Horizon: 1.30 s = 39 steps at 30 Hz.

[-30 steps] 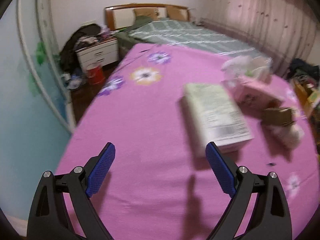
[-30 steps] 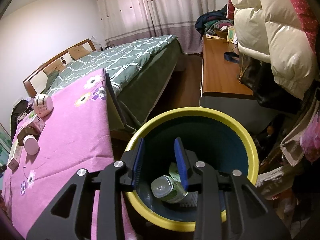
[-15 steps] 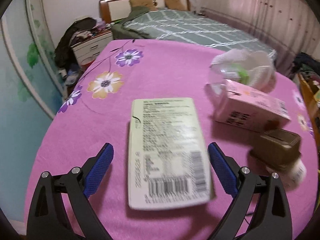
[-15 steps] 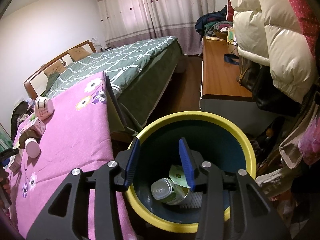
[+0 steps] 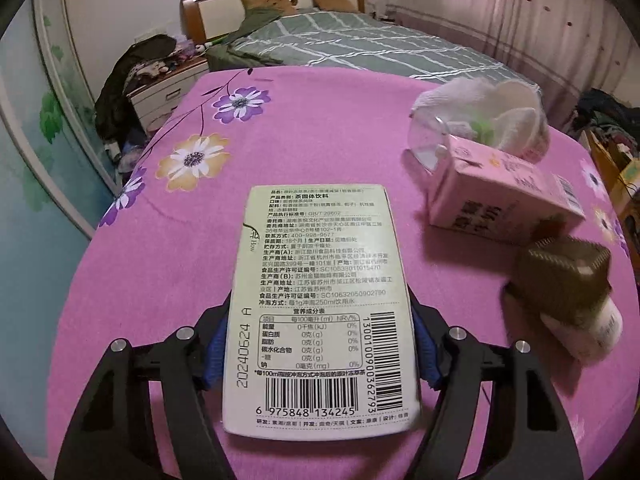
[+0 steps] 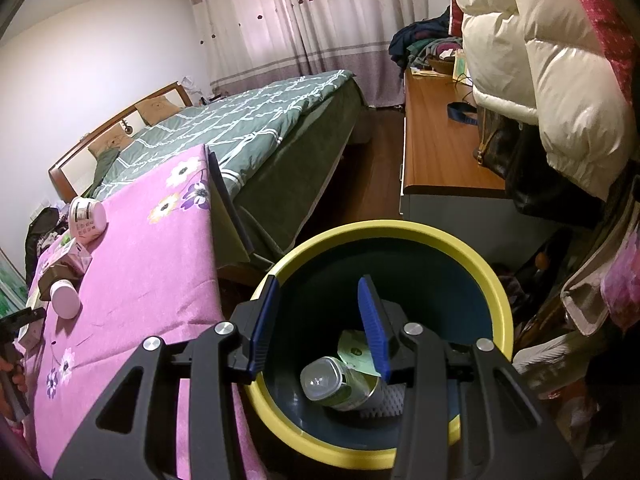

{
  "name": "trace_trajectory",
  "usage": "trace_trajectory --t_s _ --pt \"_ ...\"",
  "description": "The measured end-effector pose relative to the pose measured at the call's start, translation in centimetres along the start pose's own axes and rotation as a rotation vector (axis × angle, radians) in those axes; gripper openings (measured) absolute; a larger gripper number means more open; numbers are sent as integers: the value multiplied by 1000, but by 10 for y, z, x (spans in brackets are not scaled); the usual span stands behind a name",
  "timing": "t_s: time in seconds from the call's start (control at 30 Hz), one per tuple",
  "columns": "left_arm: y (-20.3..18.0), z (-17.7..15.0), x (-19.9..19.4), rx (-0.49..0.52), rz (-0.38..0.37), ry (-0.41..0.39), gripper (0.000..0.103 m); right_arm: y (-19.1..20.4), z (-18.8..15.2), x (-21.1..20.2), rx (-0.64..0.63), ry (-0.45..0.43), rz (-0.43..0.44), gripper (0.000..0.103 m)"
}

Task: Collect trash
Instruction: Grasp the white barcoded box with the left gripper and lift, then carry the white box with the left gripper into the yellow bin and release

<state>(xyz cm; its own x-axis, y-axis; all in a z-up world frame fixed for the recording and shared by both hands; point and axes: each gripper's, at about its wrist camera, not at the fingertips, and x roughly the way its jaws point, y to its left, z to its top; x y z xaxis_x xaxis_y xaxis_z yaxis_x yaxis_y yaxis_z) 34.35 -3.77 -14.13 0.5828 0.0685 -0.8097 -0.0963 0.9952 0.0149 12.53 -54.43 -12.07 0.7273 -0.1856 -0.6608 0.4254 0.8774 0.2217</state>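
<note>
**Tea box now between the left jaws**

Tea box point(image 5: 320, 312): the left gripper point(image 5: 318, 350), wide open a second ago, has closed against its sides. Beyond lie pink carton point(image 5: 504, 204) and bottle point(image 5: 568, 296). Right gripper point(image 6: 318, 322) hangs released over the bin point(image 6: 400, 230), ready for drop-off

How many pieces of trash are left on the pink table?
4. The pale green box sits between the left claw fingers; the pink carton, brown-capped bottle and clear tub lie to its right. More may be hidden.

Pale green box point(image 5: 320, 312), pink floral cloth point(image 5: 168, 248), yellow-rimmed blue bin point(image 6: 384, 236)
</note>
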Motion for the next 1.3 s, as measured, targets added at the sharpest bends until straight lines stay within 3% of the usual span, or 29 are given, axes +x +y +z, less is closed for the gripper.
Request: trace_trajectory --t_s 0.3,0.43,0.6,0.67,0.83,1.03,1.3 --pt "-17 -28 -87 68 -83 -149 71 -7 -8 -8 3 -14 -31 40" --pt "-41 -35 -134 115 -169 -212 71 -10 -9 -14 -4 -24 -52 51" --pt "-89 -45 -174 197 -289 -258 71 -11 -11 -27 -26 -46 -68 54" --pt "-116 -50 -183 243 -360 -247 71 -13 -11 -30 -31 -50 -76 61" --pt "-188 -61 -192 355 -518 -187 71 -28 -11 -38 -15 -51 -85 66" --pt "-293 -82 -198 530 -664 -117 71 -50 -10 -60 2 -68 -100 69" --pt "-410 -118 -162 672 -703 8 71 -88 -20 -91 55 -86 -154 73"
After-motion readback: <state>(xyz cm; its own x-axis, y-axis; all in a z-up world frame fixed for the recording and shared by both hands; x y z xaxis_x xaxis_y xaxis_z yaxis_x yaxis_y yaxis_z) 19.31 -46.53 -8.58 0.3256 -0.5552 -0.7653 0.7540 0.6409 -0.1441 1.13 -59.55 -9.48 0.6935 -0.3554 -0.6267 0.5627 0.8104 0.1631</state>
